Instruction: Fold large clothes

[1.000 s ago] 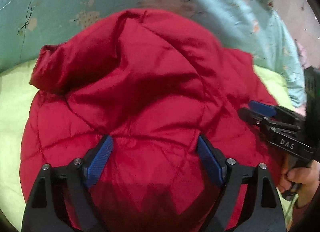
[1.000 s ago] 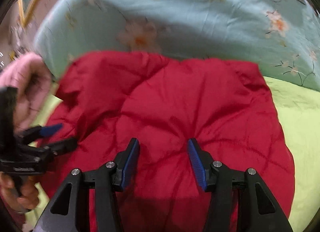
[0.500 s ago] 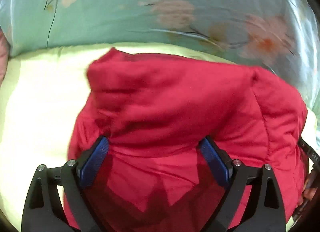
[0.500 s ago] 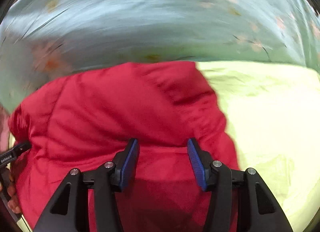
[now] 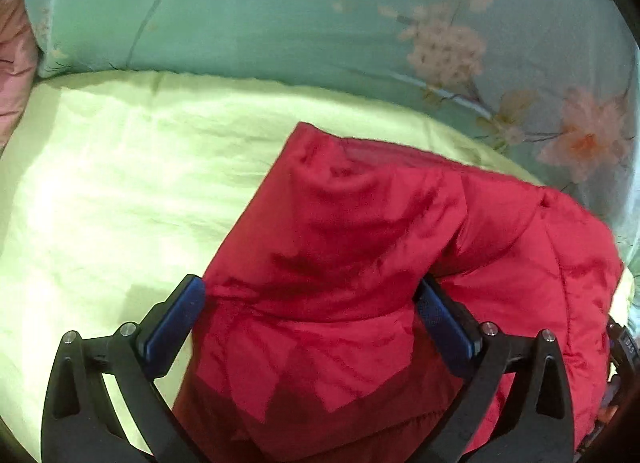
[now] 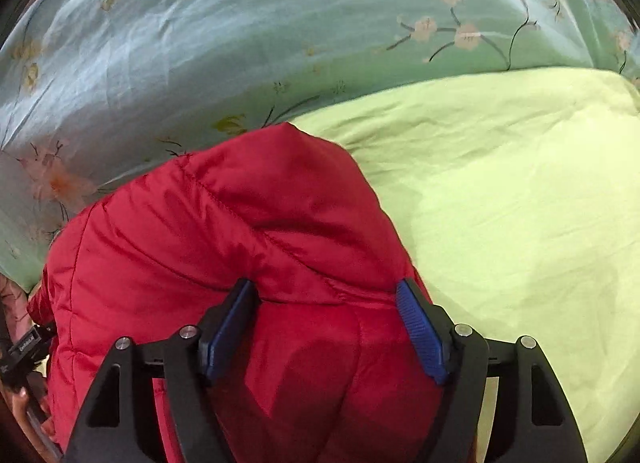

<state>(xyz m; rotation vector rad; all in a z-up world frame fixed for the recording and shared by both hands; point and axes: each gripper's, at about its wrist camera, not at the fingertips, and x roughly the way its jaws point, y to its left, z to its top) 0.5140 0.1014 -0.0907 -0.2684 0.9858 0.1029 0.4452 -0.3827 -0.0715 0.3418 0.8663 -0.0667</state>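
Observation:
A red quilted puffer jacket (image 5: 380,255) lies bunched on a light green sheet (image 5: 120,191). My left gripper (image 5: 310,315) is open, its blue pads wide apart, with a folded edge of the jacket lying between them. In the right wrist view the same jacket (image 6: 224,231) fills the lower left. My right gripper (image 6: 326,323) is open, with a puffy fold of the jacket between its blue pads. The left gripper's tool and the hand holding it show at the left edge of the right wrist view (image 6: 24,347).
A teal floral quilt (image 5: 360,23) lies along the far side of the sheet, also in the right wrist view (image 6: 200,43). Pink fabric (image 5: 14,55) shows at the far left. Green sheet (image 6: 520,203) spreads to the right of the jacket.
Both grippers have swung outward, the left view toward the left and the right view toward the right, so more green sheet shows. Both stay open over the jacket's folds.

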